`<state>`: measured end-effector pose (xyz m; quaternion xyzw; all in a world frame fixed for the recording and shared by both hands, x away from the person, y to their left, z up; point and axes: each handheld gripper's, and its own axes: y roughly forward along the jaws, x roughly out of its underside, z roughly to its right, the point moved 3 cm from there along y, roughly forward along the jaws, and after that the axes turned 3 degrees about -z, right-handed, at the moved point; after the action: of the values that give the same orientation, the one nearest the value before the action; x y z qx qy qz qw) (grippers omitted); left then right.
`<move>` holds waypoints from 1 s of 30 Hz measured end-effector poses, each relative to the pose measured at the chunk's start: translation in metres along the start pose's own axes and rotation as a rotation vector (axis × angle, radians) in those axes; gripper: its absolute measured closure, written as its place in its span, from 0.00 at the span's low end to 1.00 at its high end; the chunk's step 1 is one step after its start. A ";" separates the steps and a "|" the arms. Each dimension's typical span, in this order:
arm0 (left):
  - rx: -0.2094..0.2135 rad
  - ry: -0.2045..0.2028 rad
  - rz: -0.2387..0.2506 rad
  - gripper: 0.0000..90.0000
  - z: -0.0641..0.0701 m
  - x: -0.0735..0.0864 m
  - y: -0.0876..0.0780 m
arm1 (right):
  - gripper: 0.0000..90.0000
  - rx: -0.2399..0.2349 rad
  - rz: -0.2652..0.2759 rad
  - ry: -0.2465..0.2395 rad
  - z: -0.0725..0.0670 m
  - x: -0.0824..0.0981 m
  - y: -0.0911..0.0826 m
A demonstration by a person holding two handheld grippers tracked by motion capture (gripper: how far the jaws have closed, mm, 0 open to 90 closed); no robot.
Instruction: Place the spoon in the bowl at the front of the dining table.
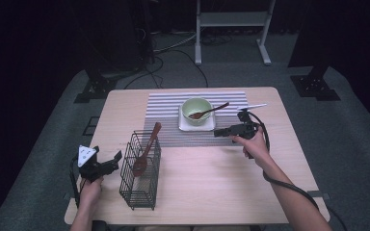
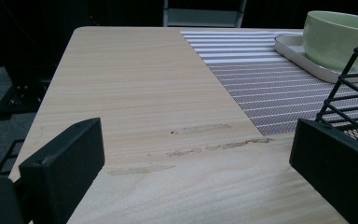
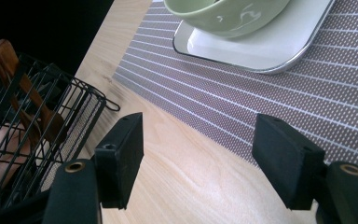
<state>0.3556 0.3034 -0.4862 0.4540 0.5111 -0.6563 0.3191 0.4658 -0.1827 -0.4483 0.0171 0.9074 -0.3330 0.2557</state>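
The brown wooden spoon (image 1: 208,112) leans in the pale green ceramic bowl (image 1: 196,110) on the white square tray (image 1: 185,126). The right gripper (image 1: 218,133) hovers just beside the tray, jaws wide and empty; approach the handle squarely. The left gripper (image 1: 118,156), spread and empty, could steady the black wire basket (image 1: 139,188).

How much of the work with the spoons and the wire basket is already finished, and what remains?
Done: one wooden spoon stands in the wire basket. In hand: nothing; the right tongs are open and empty beside the white tray, and the left tongs are open by the basket. Left: a second spoon rests in the green bowl, probably next to move.
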 end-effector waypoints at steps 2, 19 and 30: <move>-0.001 -0.001 0.000 0.02 0.000 0.000 0.000 | 0.36 0.004 0.004 -0.004 -0.001 0.002 -0.001; -0.002 0.008 -0.002 0.02 0.000 0.000 0.000 | 0.35 -0.023 -0.015 -0.052 -0.015 0.018 -0.006; -0.003 0.008 -0.002 0.03 0.000 0.000 0.000 | 0.35 -0.034 -0.022 -0.052 -0.015 0.032 -0.010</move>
<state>0.3557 0.3031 -0.4863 0.4555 0.5140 -0.6540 0.3171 0.4292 -0.1860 -0.4481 -0.0062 0.9060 -0.3208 0.2759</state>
